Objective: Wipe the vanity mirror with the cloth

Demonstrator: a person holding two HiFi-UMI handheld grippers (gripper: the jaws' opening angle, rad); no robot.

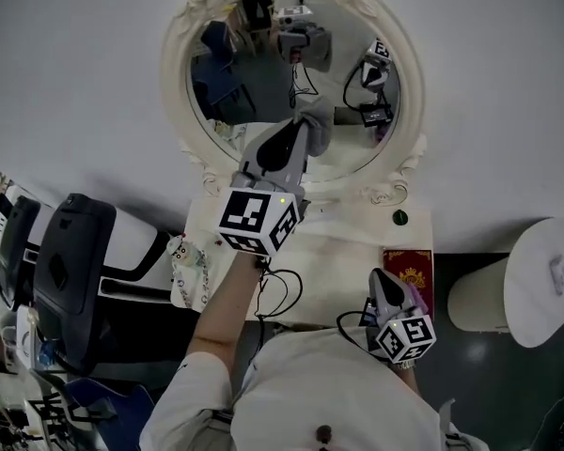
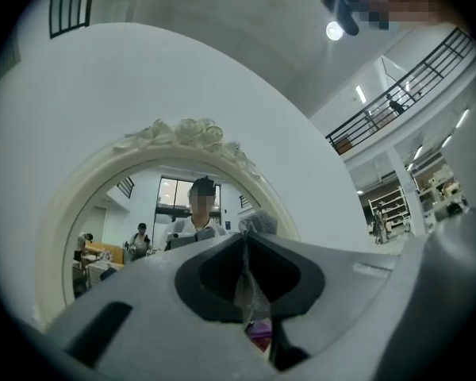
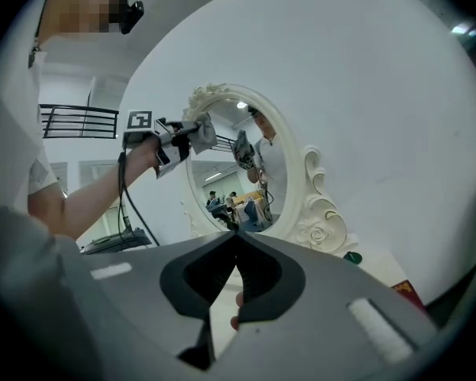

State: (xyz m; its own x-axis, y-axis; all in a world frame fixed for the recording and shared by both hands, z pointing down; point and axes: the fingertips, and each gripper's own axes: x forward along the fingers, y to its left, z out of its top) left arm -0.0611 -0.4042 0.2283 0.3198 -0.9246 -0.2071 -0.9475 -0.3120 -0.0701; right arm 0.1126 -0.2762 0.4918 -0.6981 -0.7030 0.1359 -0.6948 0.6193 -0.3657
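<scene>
The left gripper (image 1: 298, 132), at frame centre, has its jaws clamped on the one grey cloth (image 1: 318, 125), at the lower middle of the single oval vanity mirror (image 1: 227, 92). Wiping seems in hand, and the next move calls for pressing and sweeping across the glass. The second gripper, the right gripper (image 1: 385, 286), sits lower right over the white surface (image 1: 338, 252), its jaws closed and empty.

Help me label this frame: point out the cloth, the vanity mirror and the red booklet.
cloth (image 1: 317, 125): head view, middle of the bunch.
vanity mirror (image 1: 177, 73): head view, frame's left rim.
red booklet (image 1: 409, 272): head view, cover's middle.
</scene>
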